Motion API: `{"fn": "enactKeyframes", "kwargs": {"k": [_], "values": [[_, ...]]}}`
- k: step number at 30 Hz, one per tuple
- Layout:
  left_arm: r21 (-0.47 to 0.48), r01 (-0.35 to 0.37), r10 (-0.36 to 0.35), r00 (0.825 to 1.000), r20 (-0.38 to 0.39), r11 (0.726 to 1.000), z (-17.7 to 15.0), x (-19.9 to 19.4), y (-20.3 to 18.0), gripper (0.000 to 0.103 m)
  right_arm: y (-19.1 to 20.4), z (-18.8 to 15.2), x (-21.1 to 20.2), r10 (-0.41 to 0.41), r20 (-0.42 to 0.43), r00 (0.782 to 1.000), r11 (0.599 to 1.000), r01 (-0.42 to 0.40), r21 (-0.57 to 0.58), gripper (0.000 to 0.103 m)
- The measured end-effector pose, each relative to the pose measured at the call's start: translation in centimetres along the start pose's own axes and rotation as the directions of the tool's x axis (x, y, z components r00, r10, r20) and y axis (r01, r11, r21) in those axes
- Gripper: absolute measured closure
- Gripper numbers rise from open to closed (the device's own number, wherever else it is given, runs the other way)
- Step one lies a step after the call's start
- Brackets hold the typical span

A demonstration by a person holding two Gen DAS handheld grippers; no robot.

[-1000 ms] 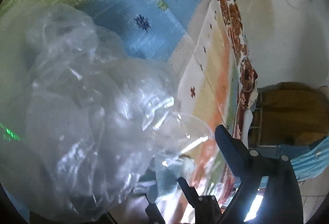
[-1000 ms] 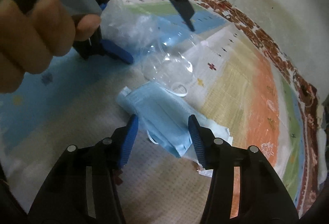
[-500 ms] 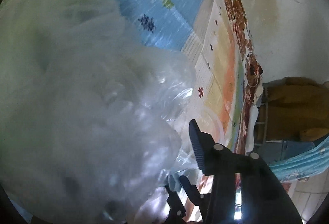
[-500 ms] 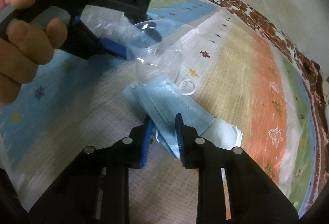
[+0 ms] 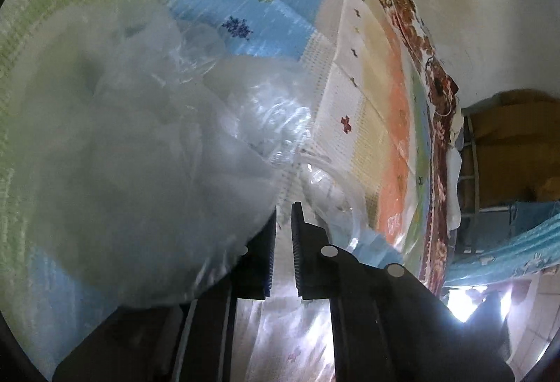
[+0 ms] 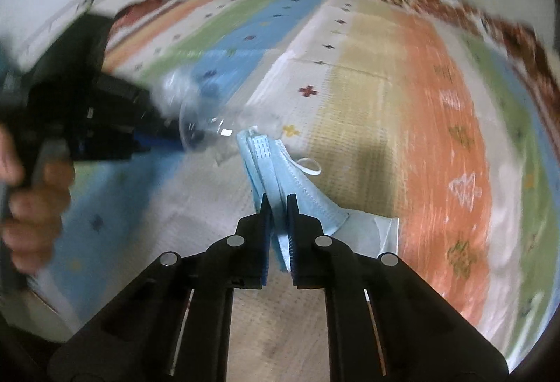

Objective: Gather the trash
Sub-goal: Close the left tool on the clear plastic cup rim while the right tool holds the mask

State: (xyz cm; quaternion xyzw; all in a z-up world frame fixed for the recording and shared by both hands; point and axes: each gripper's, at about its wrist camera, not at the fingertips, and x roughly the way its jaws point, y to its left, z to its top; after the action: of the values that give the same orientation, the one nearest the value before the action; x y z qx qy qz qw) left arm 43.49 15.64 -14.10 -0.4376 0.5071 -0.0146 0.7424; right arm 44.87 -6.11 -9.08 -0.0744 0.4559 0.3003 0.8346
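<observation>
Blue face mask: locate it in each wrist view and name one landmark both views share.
Left wrist view: only a corner of the blue face mask shows, lower centre-right, just right of the left gripper, past the clear plastic bag.
Right wrist view: centre, pinched between the jaws of the right gripper, running up toward the bag.
Shared landmark: the red cross on the mat's white panel.

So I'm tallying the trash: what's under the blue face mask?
Under the pleated blue face mask, pinched in the right gripper, a pale paper sheet juts out on the striped mat. Anything beneath the mask's middle is covered.
</observation>
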Motion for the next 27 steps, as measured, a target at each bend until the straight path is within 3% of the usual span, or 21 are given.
{"fn": "enactKeyframes", "kwargs": {"k": [7,13,15,17,19,27], "values": [[0.064,-0.03,0.028,0.999,0.038,0.997,0.3,-0.8,-1.7,0.095,-2.2,0.7,-1.0,0.092,0.016,0.996,0.983,-0.093,0.161,0.097],[0.062,-0.04,0.033,0.992,0.119,0.997,-0.1,-2.9,-2.3,0.095,-2.2,1.1,-1.7,0.086,0.029,0.996,0.98,-0.09,0.178,0.097],[0.1,-0.05,0.035,0.989,0.145,0.994,-0.6,-3.5,-2.8,0.09,-2.1,1.1,-1.8,0.09,0.023,0.996,0.981,-0.092,0.169,0.097],[0.116,-0.031,0.013,0.989,0.151,0.993,-0.8,-3.6,-3.1,0.077,-1.9,1.1,-2.0,0.079,0.023,0.997,0.984,-0.082,0.158,0.097],[0.133,-0.017,-0.003,0.989,0.146,0.991,-1.0,-3.3,-3.3,0.071,-2.0,1.2,-2.1,0.076,0.021,0.997,0.984,-0.079,0.159,0.097],[0.129,0.0,-0.012,0.996,0.089,0.992,-1.7,-0.8,-4.5,0.065,-2.5,0.2,-0.4,0.073,-0.013,0.997,0.983,-0.07,0.172,0.097]]}}
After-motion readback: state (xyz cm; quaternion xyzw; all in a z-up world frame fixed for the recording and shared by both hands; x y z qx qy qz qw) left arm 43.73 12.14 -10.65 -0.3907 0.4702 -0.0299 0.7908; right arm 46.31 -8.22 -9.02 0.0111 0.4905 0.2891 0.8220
